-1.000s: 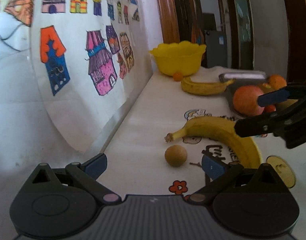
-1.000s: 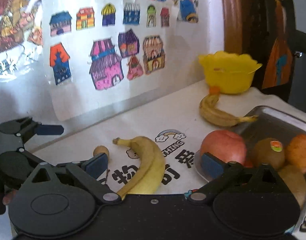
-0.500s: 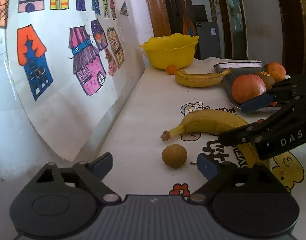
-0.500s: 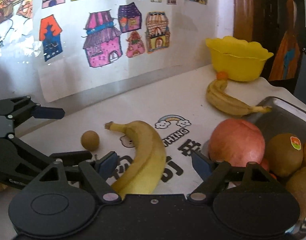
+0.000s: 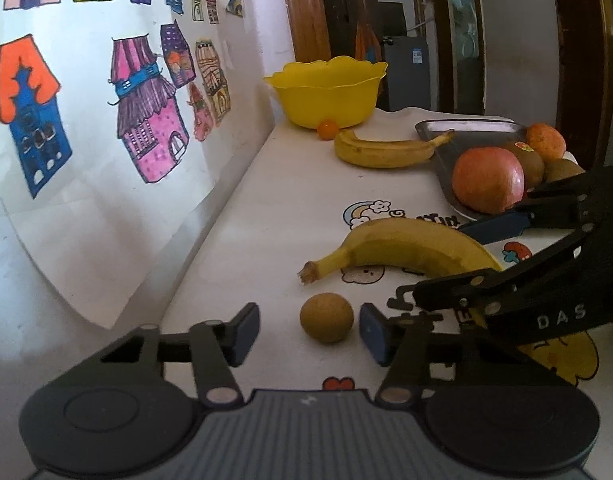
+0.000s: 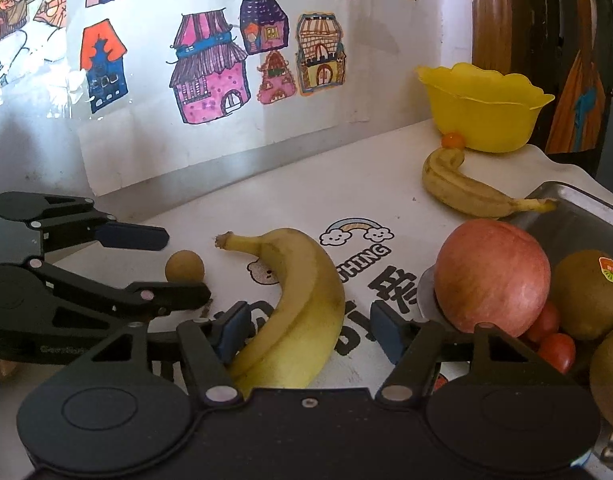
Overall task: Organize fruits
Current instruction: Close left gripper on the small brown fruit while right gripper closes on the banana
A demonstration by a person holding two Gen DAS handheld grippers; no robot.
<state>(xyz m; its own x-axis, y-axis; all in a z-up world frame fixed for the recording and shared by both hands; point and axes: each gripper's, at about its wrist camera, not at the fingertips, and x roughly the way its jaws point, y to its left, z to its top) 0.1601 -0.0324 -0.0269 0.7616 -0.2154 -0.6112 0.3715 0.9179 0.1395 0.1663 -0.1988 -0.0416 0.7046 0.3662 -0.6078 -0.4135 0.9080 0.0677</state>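
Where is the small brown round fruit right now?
The small brown round fruit sits on the table between the left gripper's open fingers, beside the near banana's stem end.

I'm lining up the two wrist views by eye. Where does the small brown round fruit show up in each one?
Left wrist: the brown fruit is low and central, between the left gripper's fingers, in front of the near banana's stem.
Right wrist: the brown fruit is left of centre, between the left gripper's fingers, left of the banana's stem.
Shared landmark: the yellow bowl at the table's far end.
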